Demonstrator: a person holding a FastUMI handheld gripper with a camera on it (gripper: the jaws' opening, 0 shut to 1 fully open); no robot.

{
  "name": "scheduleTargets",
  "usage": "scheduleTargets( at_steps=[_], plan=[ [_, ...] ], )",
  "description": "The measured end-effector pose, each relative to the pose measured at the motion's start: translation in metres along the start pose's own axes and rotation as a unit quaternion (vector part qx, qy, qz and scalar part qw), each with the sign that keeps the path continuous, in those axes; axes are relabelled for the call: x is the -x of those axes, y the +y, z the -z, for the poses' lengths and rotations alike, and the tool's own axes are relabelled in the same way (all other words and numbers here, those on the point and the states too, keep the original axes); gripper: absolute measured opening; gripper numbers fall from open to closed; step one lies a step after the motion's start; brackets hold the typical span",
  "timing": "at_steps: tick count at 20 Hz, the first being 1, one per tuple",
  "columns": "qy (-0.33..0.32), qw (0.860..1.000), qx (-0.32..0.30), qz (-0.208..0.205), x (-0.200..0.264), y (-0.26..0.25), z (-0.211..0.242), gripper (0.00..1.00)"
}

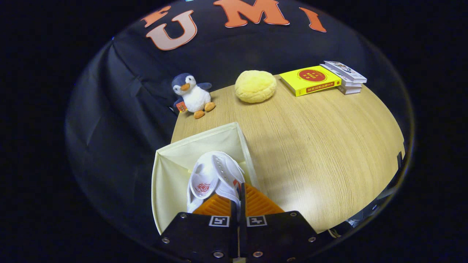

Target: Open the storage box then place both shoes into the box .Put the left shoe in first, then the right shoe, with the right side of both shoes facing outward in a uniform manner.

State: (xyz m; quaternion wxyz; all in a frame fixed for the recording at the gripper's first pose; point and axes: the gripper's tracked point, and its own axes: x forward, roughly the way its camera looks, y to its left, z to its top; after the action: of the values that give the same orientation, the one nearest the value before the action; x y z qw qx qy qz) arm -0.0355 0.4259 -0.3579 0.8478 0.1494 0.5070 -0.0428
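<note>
Fingers [239,204] pinch the white shoe [215,179] by its rear edge, pressed nearly together with only a thin strip of shoe fabric between them. They point down and forward into the open box [172,171], so the tool sits tilted above the near end of the box. Shoe hangs inside the box, toe end away from the fingers, opening and tongue facing up; whether it touches the box floor, can't tell. Red emblem printed on the insole, too small to read. Row of small studs runs along the upper.

Box is cream fabric, lid off or folded away, standing at the near left edge of the wooden surface [321,146].

Beyond the box: plush penguin [192,95] with an orange tag, unreadable. Yellow round plush [255,86] just right of it, apart. Farther right, a yellow book [310,80] with a red circle on the cover, text not legible, touching a small stack of books [346,76].
</note>
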Motion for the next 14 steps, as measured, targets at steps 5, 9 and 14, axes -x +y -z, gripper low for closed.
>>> scheduleTargets(
  at_steps=[5,9,14],
  plan=[
    [0.031,0.999,0.007,-0.027,0.005,0.017,0.011,0.26],
    [0.045,0.994,-0.001,-0.095,0.023,0.022,0.003,0.46],
    [0.018,0.985,0.014,-0.169,0.059,0.005,-0.031,0.59]
  ],
)
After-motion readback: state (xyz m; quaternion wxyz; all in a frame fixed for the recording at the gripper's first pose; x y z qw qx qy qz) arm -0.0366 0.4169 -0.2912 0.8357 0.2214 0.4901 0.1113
